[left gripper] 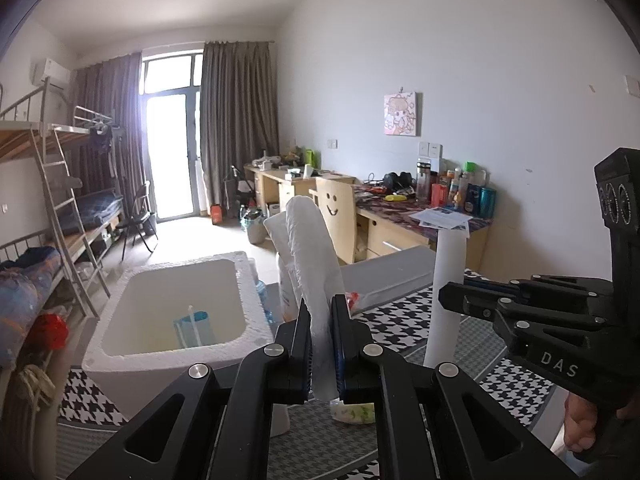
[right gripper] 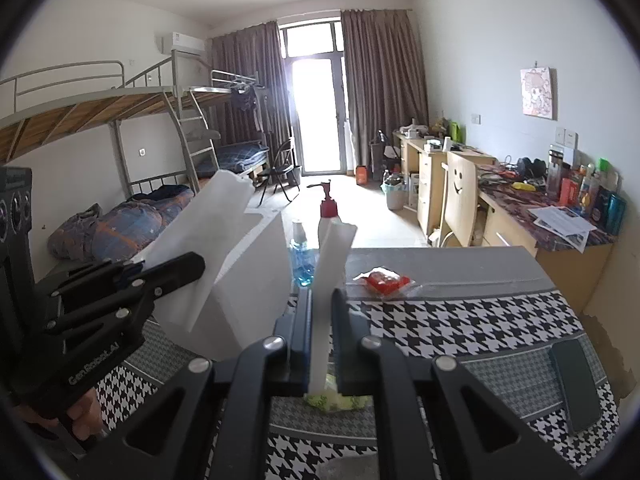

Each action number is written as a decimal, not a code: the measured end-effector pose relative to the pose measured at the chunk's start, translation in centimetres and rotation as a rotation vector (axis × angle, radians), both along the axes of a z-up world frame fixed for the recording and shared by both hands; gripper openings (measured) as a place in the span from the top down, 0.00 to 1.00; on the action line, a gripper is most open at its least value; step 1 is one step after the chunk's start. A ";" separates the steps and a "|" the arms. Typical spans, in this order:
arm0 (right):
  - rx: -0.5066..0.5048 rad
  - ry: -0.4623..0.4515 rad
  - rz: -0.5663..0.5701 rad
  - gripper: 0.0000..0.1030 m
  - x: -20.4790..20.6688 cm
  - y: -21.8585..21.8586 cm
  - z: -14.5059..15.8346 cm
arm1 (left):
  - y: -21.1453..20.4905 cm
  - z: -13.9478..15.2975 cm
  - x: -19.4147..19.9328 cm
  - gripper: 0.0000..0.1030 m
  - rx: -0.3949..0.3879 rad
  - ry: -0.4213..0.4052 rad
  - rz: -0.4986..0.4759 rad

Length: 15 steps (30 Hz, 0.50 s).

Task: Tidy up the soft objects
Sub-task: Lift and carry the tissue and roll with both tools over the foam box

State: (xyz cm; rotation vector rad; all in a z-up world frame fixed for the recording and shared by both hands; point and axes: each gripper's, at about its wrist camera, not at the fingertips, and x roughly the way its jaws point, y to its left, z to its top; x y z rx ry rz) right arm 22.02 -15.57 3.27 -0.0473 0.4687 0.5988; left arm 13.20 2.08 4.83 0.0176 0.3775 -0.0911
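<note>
From my left wrist camera, my left gripper (left gripper: 320,344) is clenched on a white tissue (left gripper: 314,264), which stands up between the fingers and curls over at its top. Below the fingers lies a small green-printed tissue packet (left gripper: 354,414) on the houndstooth cloth (left gripper: 400,328). A white foam box (left gripper: 176,320) sits to the left on the same surface, with a blue cup (left gripper: 196,328) inside it. To the right, my right gripper (left gripper: 444,296) is clamped on a second white tissue (left gripper: 446,300), which hangs upright and well apart from the first. From my right wrist camera, my right gripper (right gripper: 320,340) grasps that tissue (right gripper: 328,280) between both fingers, the sheet rising straight up, its lower end over the packet (right gripper: 338,402). My left gripper (right gripper: 196,264) appears at the left, closed on the first tissue (right gripper: 200,248), held in front of the foam box (right gripper: 256,280). Behind stand a bottle of blue liquid (right gripper: 300,256) and a red-topped pump bottle (right gripper: 329,208). A red packet (right gripper: 384,280) lies on the grey cloth, and a dark phone (right gripper: 574,384) lies near the right edge.
</note>
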 end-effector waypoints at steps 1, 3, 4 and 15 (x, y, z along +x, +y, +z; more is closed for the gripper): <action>0.000 -0.001 0.002 0.89 0.0 0.1 0.1 | 0.2 0.1 0.1 0.91 -0.002 0.000 0.002; -0.001 -0.004 0.010 0.89 0.0 0.4 0.2 | 0.4 0.3 0.3 0.91 -0.002 -0.002 0.009; -0.002 -0.005 0.013 0.89 0.0 0.5 0.3 | 0.5 0.3 0.3 0.91 -0.001 -0.004 0.015; 0.002 -0.006 0.057 0.89 0.6 2.0 0.9 | 2.0 1.2 0.7 0.91 -0.002 -0.023 0.058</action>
